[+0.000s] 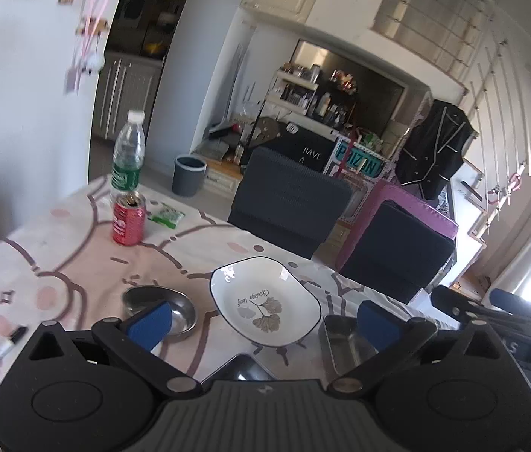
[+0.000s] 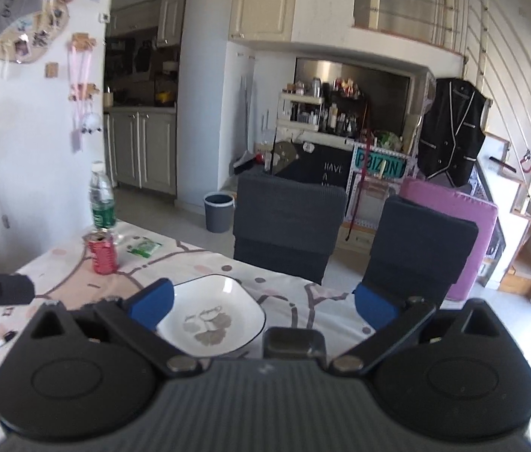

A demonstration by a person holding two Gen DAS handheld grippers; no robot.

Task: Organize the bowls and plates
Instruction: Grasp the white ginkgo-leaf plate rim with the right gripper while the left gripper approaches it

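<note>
Left gripper (image 1: 261,322) wide, empty, above white leaf plate (image 1: 265,301); round steel bowl (image 1: 160,310) and steel tray (image 1: 344,342) flanked it; right gripper (image 2: 261,307) wide, empty

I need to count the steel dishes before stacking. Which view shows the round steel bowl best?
The left wrist view: the round steel bowl sits on the table left of the white plate, only partly covered by a blue fingertip. In the right wrist view the gripper body hides that spot, so the bowl does not show.
</note>
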